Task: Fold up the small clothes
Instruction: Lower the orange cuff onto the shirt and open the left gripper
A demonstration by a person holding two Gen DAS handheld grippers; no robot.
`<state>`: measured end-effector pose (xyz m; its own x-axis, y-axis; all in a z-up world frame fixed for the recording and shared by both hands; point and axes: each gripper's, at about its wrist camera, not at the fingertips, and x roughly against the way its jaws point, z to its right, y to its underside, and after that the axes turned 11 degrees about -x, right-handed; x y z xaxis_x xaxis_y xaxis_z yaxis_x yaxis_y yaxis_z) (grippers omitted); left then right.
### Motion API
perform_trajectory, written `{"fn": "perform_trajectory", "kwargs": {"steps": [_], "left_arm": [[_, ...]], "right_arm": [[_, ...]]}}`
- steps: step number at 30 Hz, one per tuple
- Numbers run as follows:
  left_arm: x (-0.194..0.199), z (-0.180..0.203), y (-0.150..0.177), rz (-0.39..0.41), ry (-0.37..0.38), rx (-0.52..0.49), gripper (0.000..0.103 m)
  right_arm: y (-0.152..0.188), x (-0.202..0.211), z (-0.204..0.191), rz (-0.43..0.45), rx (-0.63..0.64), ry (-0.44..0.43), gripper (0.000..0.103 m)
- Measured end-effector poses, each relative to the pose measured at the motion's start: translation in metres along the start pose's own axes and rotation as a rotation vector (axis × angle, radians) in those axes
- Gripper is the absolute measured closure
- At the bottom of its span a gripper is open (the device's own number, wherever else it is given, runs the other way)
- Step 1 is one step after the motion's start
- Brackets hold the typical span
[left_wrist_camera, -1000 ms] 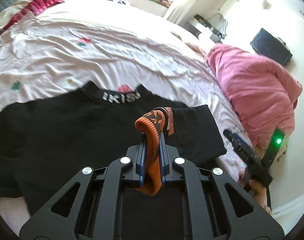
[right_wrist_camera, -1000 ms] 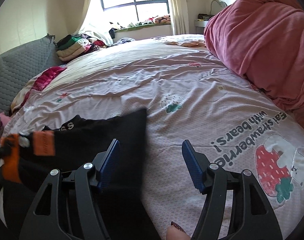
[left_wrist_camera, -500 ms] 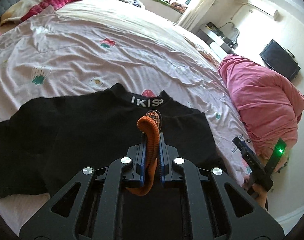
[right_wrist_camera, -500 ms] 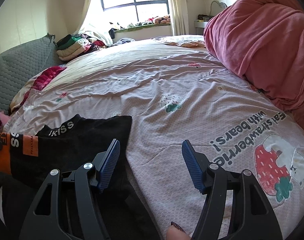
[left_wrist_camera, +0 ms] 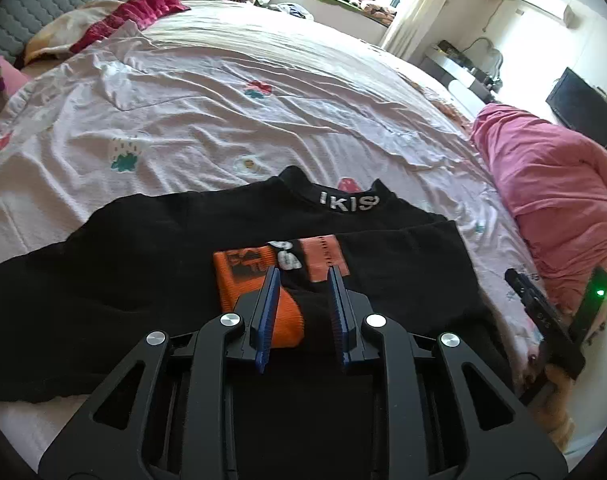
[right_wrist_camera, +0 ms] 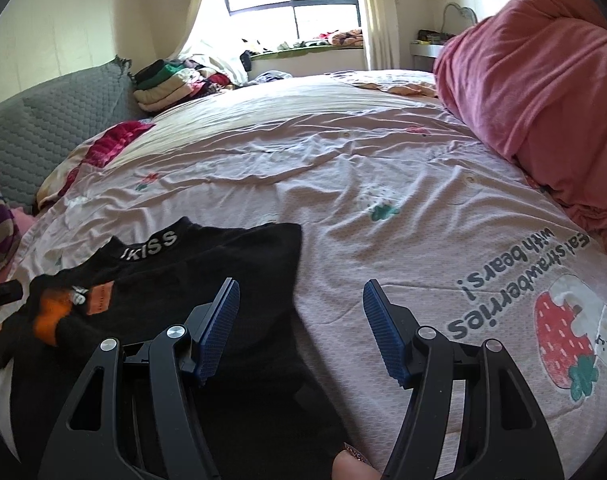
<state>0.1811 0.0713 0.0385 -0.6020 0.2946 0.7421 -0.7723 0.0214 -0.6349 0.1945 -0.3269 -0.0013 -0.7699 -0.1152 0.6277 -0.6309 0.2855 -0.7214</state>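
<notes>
Two views. From the left wrist, the left gripper (left_wrist_camera: 301, 312) now has its fingers apart; it has let go of the orange cuff (left_wrist_camera: 259, 292), which lies flat on the black top (left_wrist_camera: 143, 248) on the bed (left_wrist_camera: 223, 112). From the right wrist, the right gripper (right_wrist_camera: 299, 328) stays wide, holding nothing, over the top's right edge. Lots of bare sheet lies beyond.

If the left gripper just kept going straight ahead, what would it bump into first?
Probably the orange cuff of the black shirt: it lies flat right in front of the open left gripper, partly under one of the fingers. Depth is hard to judge here.
</notes>
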Motion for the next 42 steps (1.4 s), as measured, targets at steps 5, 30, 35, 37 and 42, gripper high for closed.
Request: {"fn": "perform_trajectory", "kwargs": {"steps": [5,30,35,37,42], "left_arm": [[-0.014,0.011,0.002,-0.028,-0.018,-0.038,0.086],[-0.065,0.023,0.029,-0.182,-0.103,-0.113,0.069],[-0.054,0.020,0.028,-0.166,-0.077,-0.093,0.065],[-0.046,0.019,0.028,-0.151,-0.075,-0.093,0.065],[-0.030,0.012,0.031,-0.126,-0.086,-0.082,0.048]], "right_arm": [[0.005,-0.003,-0.018,-0.014,0.046,-0.022,0.040],[0.034,-0.038,-0.031,-0.220,0.099,0.013,0.034],[0.031,-0.025,-0.038,-0.176,0.101,-0.041,0.031],[0.031,-0.022,-0.044,-0.168,0.114,-0.056,0.026],[0.033,-0.013,-0.056,-0.141,0.147,-0.081,0.017]]}}
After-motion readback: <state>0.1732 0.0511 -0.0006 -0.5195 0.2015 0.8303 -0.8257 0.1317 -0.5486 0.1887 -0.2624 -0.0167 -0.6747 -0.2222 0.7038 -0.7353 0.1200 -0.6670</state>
